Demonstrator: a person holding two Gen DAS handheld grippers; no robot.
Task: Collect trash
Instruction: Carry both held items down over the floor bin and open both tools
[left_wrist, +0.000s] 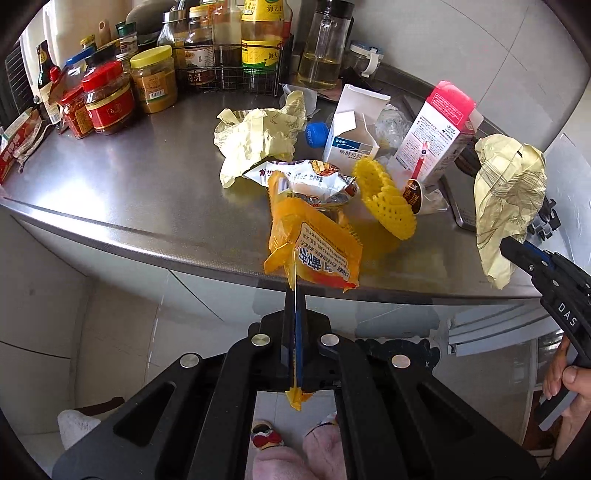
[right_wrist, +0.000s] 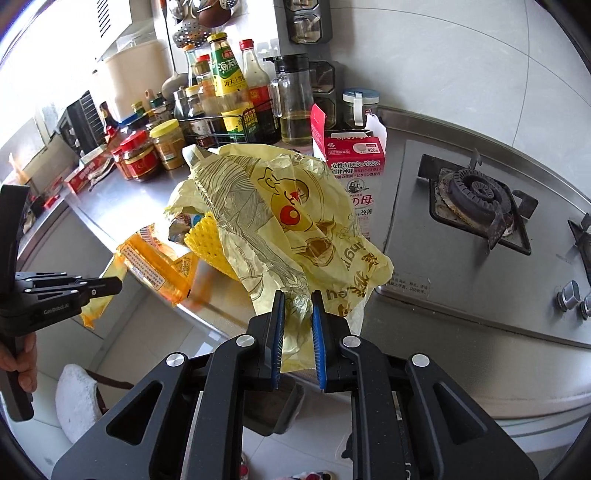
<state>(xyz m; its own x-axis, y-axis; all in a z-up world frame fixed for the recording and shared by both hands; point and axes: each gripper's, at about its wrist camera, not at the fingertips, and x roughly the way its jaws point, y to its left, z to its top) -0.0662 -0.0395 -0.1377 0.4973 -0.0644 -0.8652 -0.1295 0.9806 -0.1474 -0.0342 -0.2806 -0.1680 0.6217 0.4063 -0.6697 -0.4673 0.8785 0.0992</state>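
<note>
Both hands are full of trash, lifted at the front edge of the steel tabletop (left_wrist: 122, 192).

The left gripper (left_wrist: 295, 295) has its fingers clenched flat on the tail of an orange snack wrapper (left_wrist: 317, 251), which hangs just off the edge. The right gripper (right_wrist: 297, 306) grasps a crumpled yellow paper bag (right_wrist: 288, 221) between its blue pads, the paper bunched in the gap, held up over the edge beside the gas stove (right_wrist: 476, 199). More litter lies behind on the tabletop: another yellow paper bag (left_wrist: 258, 140), a yellow foam net (left_wrist: 384, 199), a torn foil packet (left_wrist: 314, 181), a white carton (left_wrist: 354, 125) and a pink-topped box (left_wrist: 439, 129). Sauce jars and bottles (left_wrist: 147, 77) crowd the back.
</note>
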